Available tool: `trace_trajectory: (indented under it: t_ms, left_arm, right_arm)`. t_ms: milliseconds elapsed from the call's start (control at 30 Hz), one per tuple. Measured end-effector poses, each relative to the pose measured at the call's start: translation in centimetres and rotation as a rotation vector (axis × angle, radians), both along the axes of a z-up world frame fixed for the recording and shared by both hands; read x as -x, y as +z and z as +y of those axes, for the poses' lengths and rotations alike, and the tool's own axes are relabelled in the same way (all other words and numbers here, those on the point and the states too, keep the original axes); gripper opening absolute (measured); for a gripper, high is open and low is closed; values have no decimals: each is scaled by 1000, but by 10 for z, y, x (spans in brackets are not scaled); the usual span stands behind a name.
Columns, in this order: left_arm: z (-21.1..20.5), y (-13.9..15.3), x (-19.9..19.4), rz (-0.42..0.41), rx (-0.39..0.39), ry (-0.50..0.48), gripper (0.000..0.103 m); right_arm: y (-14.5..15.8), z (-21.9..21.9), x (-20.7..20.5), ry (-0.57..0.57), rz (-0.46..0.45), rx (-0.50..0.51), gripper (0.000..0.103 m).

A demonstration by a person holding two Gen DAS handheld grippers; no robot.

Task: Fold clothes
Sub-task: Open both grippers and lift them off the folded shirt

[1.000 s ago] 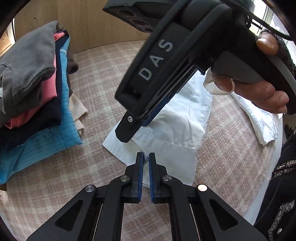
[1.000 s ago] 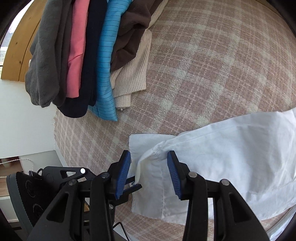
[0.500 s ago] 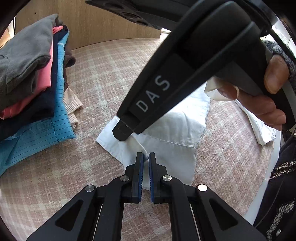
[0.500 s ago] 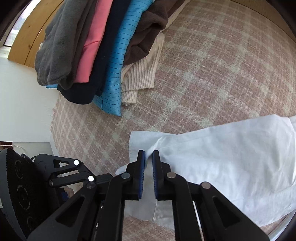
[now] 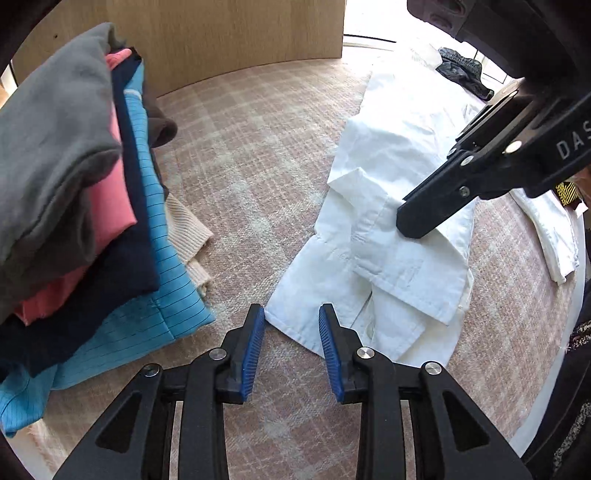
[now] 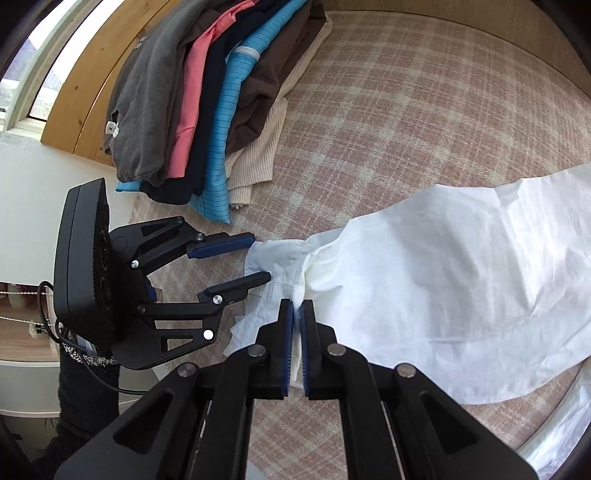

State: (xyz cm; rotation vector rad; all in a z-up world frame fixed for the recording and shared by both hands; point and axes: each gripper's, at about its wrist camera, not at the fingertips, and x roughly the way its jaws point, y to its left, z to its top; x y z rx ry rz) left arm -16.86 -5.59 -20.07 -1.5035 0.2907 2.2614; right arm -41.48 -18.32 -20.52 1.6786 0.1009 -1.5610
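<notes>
White cotton is what we are handling: a white shirt (image 5: pixel 399 236) is lying crumpled across the checked pink cloth (image 5: pixel 251 155) that is covering the surface, spreading from the near middle out to the far right. We are holding the left gripper (image 5: pixel 291 345) just over the shirt's near left corner, and its jaws are opening; the blue pads (image 5: pixel 253 350) are standing apart on either side of the hem without pressing on it. In the right wrist view the same gripper (image 6: pixel 260 258) is showing at the left, its tips just beside the edge of the fabric.

We are keeping the right gripper (image 6: pixel 296 345) clenched on a bunched fold of the shirt, the cloth rising into a small peak between the jaws. Seen from the left wrist, that gripper (image 5: pixel 417 225) is reaching down from the upper right onto the shirt's middle.

To the left, a pile of folded clothes (image 5: pixel 85 206) is sitting on the cloth, well apart from the shirt: grey on top, then pink, navy, striped blue, brown and a cream knit at the bottom. A wooden panel (image 5: pixel 221 33) is standing behind the far edge.
</notes>
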Motion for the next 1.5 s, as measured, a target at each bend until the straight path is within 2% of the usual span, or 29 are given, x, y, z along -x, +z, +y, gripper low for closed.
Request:
trace_trajectory:
  t_ms: [67,100,133,200,333,433,500,567,667,733,767,867,967,1067,1133,1167,1267,1367,1467,1500]
  left_arm:
    - [0,1,1,-8,-13,-19,26]
    - [0,1,1,-14,-21,-27,18]
    - [2,2,0,-16,-24,-39,3]
    - [6,6,-8,-11,-23,-61,3]
    - [-9,19,-20,-14,-90,-6,3]
    - [-23,23,-36,-15,-105,12,3]
    - [-31,21,-29,-31,-104,30,3]
    - [-33,13,-28,-47,-105,37,5]
    - [-41,11,-29,-50,-91,83,13]
    - [-47,14,-31,-40,-103,108,16]
    - [-50,14,-33,-38,-104,114,16]
    - [-50,13,-35,-42,-87,103,16]
    - [-55,14,-37,-46,-90,112,18]
    - [-61,17,-43,-46,-63,127,19]
    - [-65,21,-51,-43,-24,140,19]
    - [-67,23,-56,-45,-6,148,19]
    - [-74,32,-71,-34,15,182,19]
    - [-71,46,-79,-3,28,192,19]
    - [-53,53,-89,27,14,166,25]
    - [-50,56,-87,40,21,156,27]
  right_arm:
    - [8,33,-3,-18,-1,18,4]
    - [12,53,-5,-26,-2,27,4]
    - [15,57,-3,-33,-2,32,4]
    - [17,55,-1,-34,-1,33,4]
    - [19,37,3,-21,-3,30,4]
    - [11,0,16,-4,-19,7,4]
    - [0,-26,22,14,-39,-7,5]
    - [-9,-54,35,70,-25,-66,6]
    - [-10,-76,51,79,-81,-57,12]
    - [-4,-84,62,78,-109,-26,24]
    - [4,-84,68,76,-111,4,26]
    - [26,-68,83,70,-55,41,32]
    - [40,-17,85,28,95,-36,33]
    - [37,17,105,-75,144,-87,33]
    - [20,46,100,-113,187,-126,33]
    - [13,60,101,-112,214,-162,33]
    - [1,119,120,-228,303,-365,32]
    - [16,127,144,-330,240,-266,32]
    - [44,74,140,-229,288,-167,33]
    - [39,59,119,-170,278,-133,33]
